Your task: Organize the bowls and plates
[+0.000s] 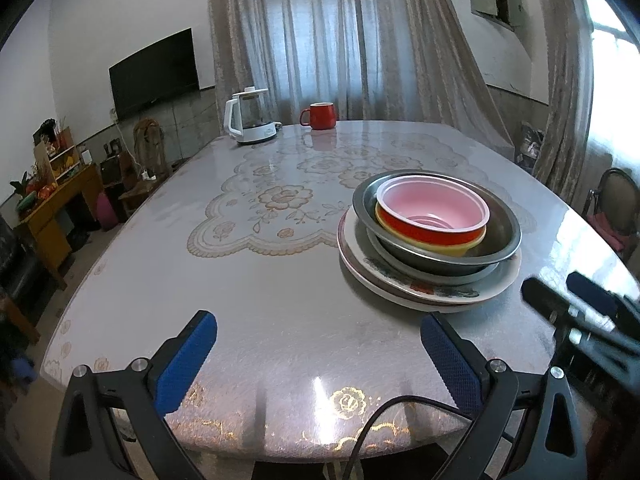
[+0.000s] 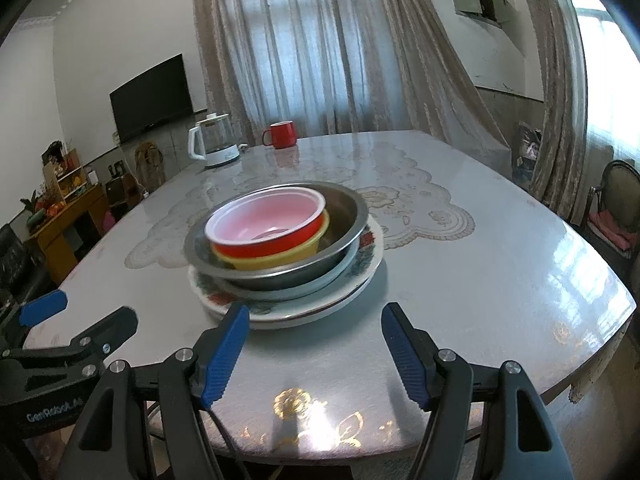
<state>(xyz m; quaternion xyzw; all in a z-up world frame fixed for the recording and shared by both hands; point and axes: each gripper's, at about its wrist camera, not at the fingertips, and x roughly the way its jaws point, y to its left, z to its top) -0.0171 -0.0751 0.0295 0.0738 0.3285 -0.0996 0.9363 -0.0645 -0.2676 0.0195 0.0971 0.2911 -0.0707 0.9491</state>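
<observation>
A stack stands on the table (image 1: 280,304): a red bowl with a pink inside (image 1: 434,216) sits in a yellow bowl (image 1: 432,246), inside a steel bowl (image 1: 500,236), on floral plates (image 1: 432,290). My left gripper (image 1: 320,344) is open and empty, in front and left of the stack. In the right wrist view the red bowl (image 2: 266,226), yellow bowl (image 2: 276,260), steel bowl (image 2: 344,216) and plates (image 2: 360,270) lie just ahead of my open, empty right gripper (image 2: 314,338). Each gripper shows in the other's view, the right one (image 1: 576,304) and the left one (image 2: 84,320).
A white kettle (image 1: 250,120) and a red mug (image 1: 320,115) stand at the table's far edge. A lace mat (image 1: 280,200) lies under the clear cover. A chair (image 1: 618,208) stands at the right, a wooden cabinet (image 1: 52,208) at the left.
</observation>
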